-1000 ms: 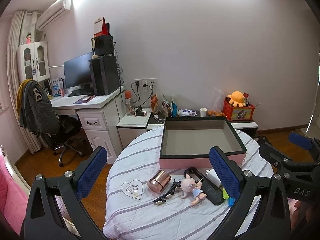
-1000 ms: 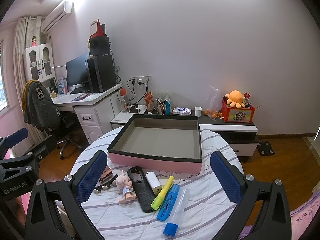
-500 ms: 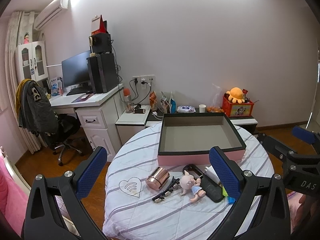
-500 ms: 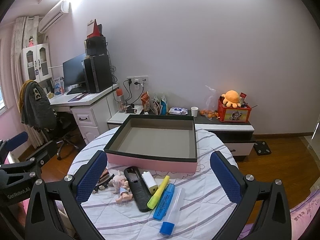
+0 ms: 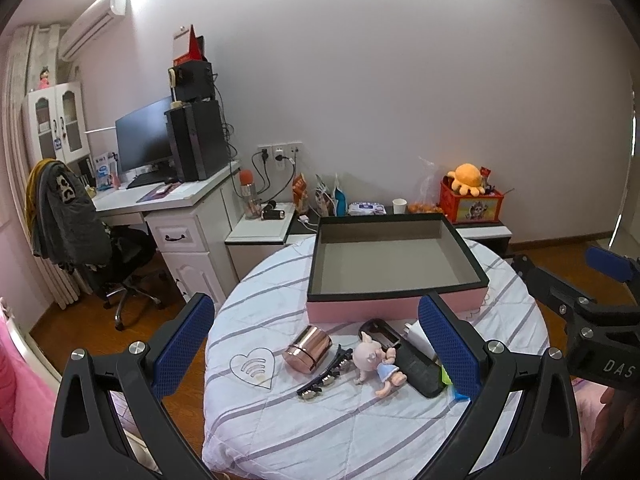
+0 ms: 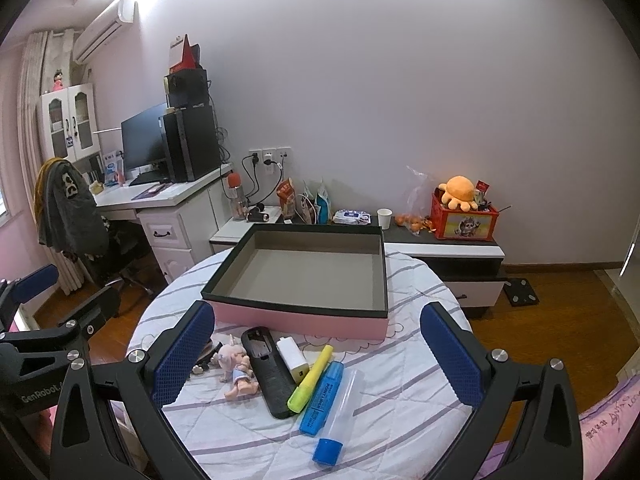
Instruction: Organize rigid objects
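Hovering above the near edge of a round table draped in a white cloth with grey stripes (image 5: 280, 432), the left gripper (image 5: 316, 344) has its blue-padded fingers (image 5: 182, 340) spread wide apart with nothing between them. The right gripper (image 6: 316, 356) hangs the same way in its own view, its blue pads (image 6: 450, 354) far apart and holding nothing; its black frame also shows at the right edge of the left wrist view.

A shallow rectangular box with pink outer walls, a black rim and a grey inside (image 6: 304, 272) sits on the far half of the table, in the centre of both frames. The small things lie in a loose row on the cloth just in front of its pink wall. In the left wrist view, lower centre, a shiny copper-coloured cylinder (image 5: 307, 348) lies on its side beside a heart-shaped print on the cloth (image 5: 253, 367). A dark hair clip (image 5: 323, 374) lies to its right, then a small pink pig figure in a blue dress (image 5: 378, 364). In the right wrist view, lower centre, the pig lies touching a long black plastic remote-like shell (image 6: 268, 370). Right of that come a small white block with a yellowish end (image 6: 293, 360), a yellow highlighter (image 6: 311, 378), a blue highlighter (image 6: 322, 398) and a clear tube with a blue cap (image 6: 338, 420), packed side by side.
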